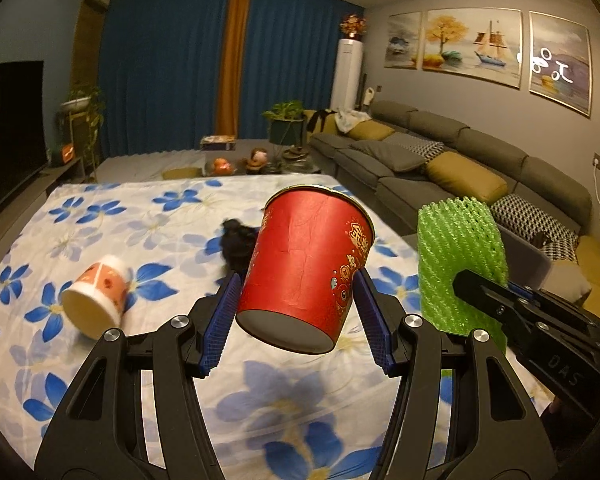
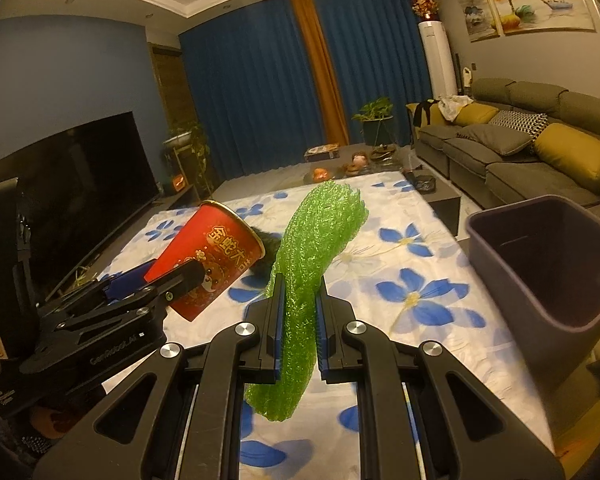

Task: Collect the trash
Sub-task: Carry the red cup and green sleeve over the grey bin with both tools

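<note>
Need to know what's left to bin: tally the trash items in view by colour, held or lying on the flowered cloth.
Red: 1, the red cup
Green: 1, the green foam net
Orange and white: 1, the paper cup
Black: 1, the dark crumpled item
Total: 4

Red cup (image 1: 304,268): tilted, held aloft
Green foam net (image 2: 300,300): squeezed flat (upright)
Orange-white cup (image 1: 96,300): toppled on cloth
</note>
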### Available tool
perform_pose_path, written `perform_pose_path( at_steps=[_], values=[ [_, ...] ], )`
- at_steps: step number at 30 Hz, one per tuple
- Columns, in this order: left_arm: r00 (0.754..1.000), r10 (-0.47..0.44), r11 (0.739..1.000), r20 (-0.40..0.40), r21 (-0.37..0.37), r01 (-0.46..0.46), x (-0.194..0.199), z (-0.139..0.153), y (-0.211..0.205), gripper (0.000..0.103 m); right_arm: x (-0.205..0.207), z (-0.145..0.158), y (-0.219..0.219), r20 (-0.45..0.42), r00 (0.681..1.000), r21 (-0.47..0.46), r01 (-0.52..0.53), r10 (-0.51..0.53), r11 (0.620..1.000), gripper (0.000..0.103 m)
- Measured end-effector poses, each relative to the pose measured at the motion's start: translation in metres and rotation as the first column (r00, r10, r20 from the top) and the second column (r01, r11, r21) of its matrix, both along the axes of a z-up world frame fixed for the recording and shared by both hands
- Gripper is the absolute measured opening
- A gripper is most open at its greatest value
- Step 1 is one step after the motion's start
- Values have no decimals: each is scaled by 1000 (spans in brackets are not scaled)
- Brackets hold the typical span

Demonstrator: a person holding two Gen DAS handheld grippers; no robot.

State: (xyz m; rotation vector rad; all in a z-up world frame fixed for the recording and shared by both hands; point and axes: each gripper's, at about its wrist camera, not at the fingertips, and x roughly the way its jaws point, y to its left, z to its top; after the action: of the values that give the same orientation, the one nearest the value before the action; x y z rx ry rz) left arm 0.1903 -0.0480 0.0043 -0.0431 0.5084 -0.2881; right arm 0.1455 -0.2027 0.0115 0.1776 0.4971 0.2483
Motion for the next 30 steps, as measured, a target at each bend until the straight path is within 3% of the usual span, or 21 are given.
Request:
perform_pose_path(
  at_steps=[16, 30],
  values=[
    [990, -139, 990, 23, -5, 139, 14, 12, -89, 57, 2, 10, -87, 28, 984, -19, 177, -176, 984, 14],
    [963, -266, 963, 43, -23, 268, 43, 16, -173, 57, 21, 7, -176, 48, 917, -35, 398, -397, 917, 14]
  ],
)
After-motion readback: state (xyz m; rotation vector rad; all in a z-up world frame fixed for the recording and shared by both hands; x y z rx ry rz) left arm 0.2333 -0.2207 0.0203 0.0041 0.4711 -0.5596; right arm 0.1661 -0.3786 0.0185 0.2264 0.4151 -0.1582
